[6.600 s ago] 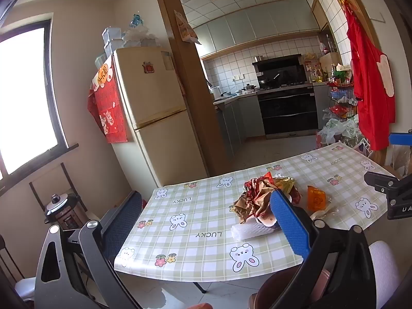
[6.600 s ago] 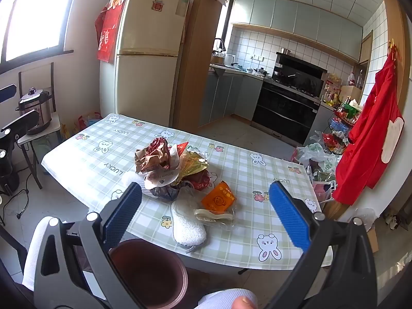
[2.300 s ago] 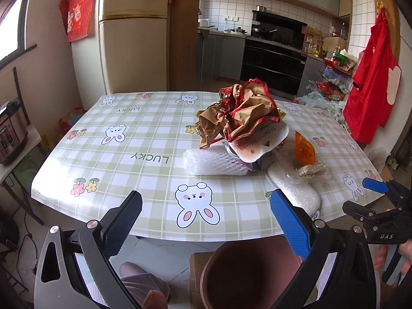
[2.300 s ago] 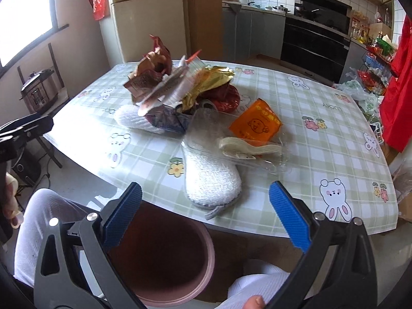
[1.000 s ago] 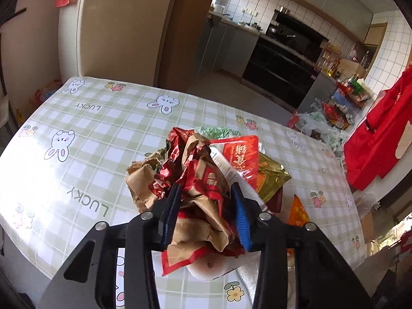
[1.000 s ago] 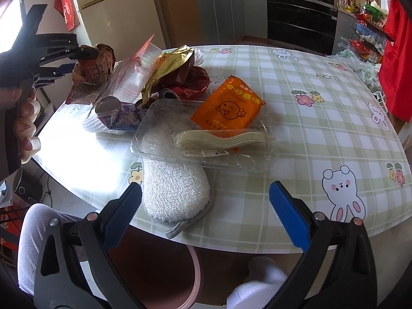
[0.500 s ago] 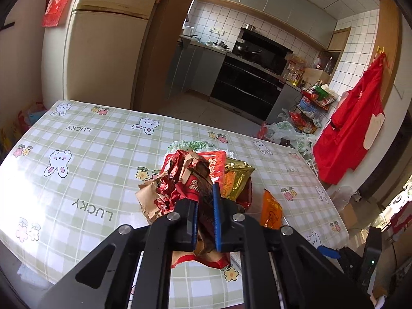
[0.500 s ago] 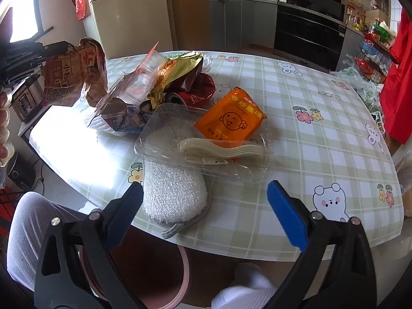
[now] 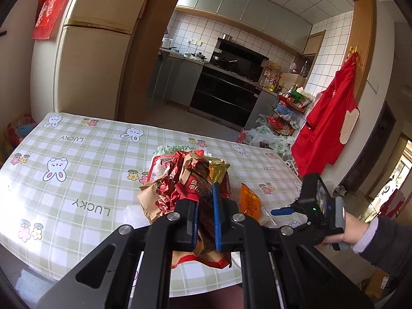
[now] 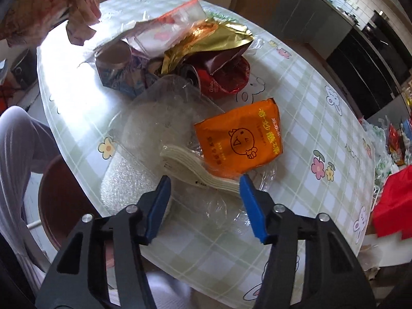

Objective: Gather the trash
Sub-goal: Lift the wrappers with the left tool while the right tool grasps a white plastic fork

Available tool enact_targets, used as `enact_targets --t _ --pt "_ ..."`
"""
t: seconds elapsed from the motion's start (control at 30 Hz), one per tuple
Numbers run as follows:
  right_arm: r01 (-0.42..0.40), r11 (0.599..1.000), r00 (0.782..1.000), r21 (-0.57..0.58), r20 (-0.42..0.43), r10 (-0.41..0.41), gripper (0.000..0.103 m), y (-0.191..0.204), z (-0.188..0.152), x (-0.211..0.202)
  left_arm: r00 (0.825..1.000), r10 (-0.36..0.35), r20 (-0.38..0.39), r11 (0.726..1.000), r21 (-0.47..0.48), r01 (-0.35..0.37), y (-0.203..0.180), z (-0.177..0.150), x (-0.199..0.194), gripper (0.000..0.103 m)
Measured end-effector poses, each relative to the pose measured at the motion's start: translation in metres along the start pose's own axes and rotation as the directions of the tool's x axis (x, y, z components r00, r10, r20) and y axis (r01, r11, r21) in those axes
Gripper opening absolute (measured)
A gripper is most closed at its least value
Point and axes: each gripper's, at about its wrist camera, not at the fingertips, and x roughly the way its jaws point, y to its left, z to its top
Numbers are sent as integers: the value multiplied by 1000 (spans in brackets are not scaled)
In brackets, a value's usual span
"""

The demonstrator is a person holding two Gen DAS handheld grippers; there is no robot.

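My left gripper [image 9: 205,215] is shut on a crumpled red and brown wrapper [image 9: 189,185] and holds it above the table; the wrapper also shows at the top left of the right wrist view [image 10: 49,5]. My right gripper [image 10: 204,203] is open, low over a clear plastic tray [image 10: 175,123] with an orange snack packet [image 10: 240,139] and a stack of cream plastic forks [image 10: 195,172]. A gold foil bag [image 10: 206,41], a crushed red can [image 10: 221,77] and a paper cup [image 10: 116,56] lie behind in a pile.
A brown trash bin [image 10: 64,200] stands on the floor below the table's near edge, beside the person's leg [image 10: 20,139]. The checked tablecloth [image 9: 77,159] covers the table. A fridge [image 9: 92,59] and kitchen lie beyond; a red apron [image 9: 327,128] hangs right.
My left gripper closed on the crumpled wrapper and lifted it off the pile. My right gripper dropped closer to the clear tray and its jaws narrowed.
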Motion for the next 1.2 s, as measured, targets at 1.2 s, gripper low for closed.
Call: enact_targets --t 1.2 --pt "-301 857 885 419 458 86 14 -29 -23 -58 994 -106 -21 992 70 107 -17 -35 -27 10"
